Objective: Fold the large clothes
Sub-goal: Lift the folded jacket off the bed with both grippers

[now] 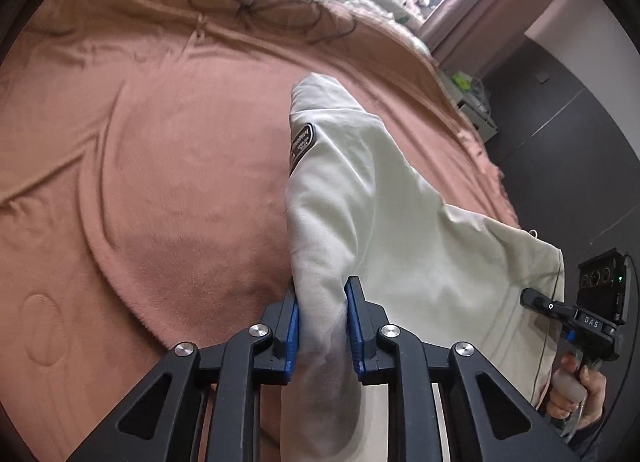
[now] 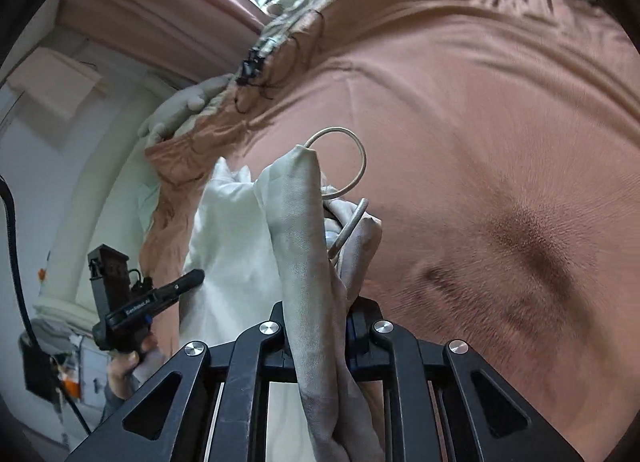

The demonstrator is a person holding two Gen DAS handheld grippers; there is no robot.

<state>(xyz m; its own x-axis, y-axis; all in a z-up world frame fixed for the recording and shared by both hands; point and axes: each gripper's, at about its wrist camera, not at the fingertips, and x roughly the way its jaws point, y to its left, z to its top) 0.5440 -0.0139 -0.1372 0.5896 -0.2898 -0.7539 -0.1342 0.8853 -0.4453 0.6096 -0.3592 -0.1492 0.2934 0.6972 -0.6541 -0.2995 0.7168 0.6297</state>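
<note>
Hiding right tongs (image 2: 320,326) pads, bunched garment (image 2: 304,229) folds

1. You can read "DAS" in light letters on the black body of your right gripper (image 1: 532,298), seen from the left wrist view.
2. Your left gripper (image 2: 192,277) carries a white label on its side, too blurred to read.
3. The dark patch (image 1: 301,144) on the pale garment (image 1: 360,201) has white lettering, unreadable.

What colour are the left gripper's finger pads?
Blue pads, clamped on the off-white garment; clearest in the left wrist view.
</note>
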